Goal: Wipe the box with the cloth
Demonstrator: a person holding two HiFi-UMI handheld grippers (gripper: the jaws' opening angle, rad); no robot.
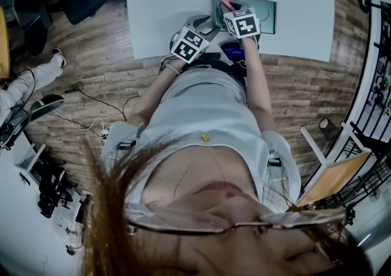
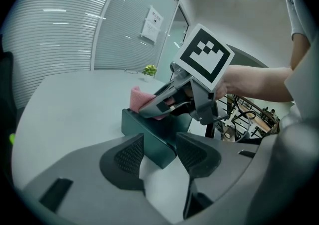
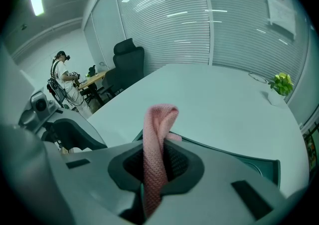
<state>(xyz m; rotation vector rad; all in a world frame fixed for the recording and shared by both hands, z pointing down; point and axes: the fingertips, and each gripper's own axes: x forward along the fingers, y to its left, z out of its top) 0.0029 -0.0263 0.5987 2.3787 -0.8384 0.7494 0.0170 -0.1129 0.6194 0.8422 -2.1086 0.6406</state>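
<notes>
Wiping is in hand: the right gripper [image 3: 158, 163] pinches the pink cloth [image 3: 159, 117] in closed jaws over the dark box [image 1: 267, 12], upper middle of the head view on the table [image 1: 165, 0]; the left gripper [image 2: 159, 152] seems clamped on the box's near corner; next, the cloth must press down and slide.

knitted pink cloth [image 3: 158, 137], smooth dark box [image 2: 149, 137]

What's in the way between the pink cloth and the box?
Nothing that I can see. The right hand-held gripper holds the pink cloth right over the dark green box, with no thing between them.
</notes>
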